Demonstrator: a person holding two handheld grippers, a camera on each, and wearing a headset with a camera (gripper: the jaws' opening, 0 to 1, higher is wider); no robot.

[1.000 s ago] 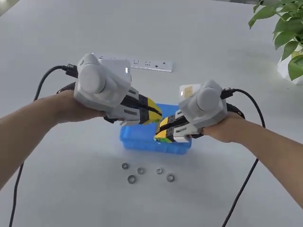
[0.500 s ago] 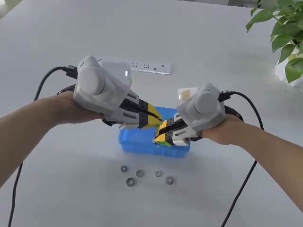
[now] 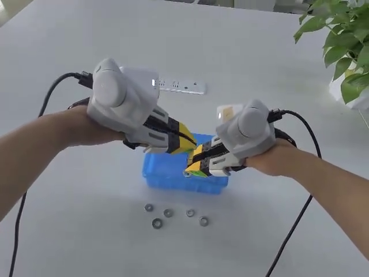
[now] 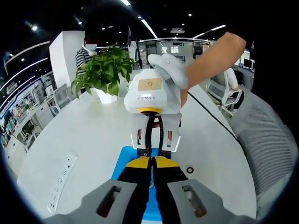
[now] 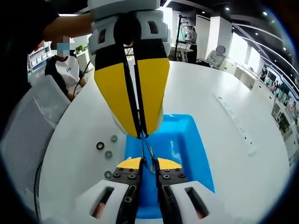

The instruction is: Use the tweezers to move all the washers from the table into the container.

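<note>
A blue container [image 3: 164, 173] sits mid-table, with several metal washers [image 3: 168, 213] lying loose on the table in front of it. Over the container my two grippers meet tip to tip. The left gripper [image 3: 189, 143] has its yellow jaws together, and thin tweezers [image 5: 146, 151] come out of its tips [image 5: 141, 133]. The tweezers run down into my right gripper [image 5: 144, 164], whose jaws are closed on them. In the left gripper view my own tips [image 4: 152, 161] face the right gripper [image 4: 153, 151] above the container [image 4: 120, 163]. Washers [image 5: 108, 154] lie left of the container [image 5: 187, 144].
A white power strip [image 3: 181, 86] lies beyond the container. A potted plant [image 3: 340, 40] stands at the far right edge of the table. Black cables trail from both grippers over the table. People and chairs are in the background.
The head camera has shifted a little. Both grippers stay tip to tip over the container, and the washers have not moved.
</note>
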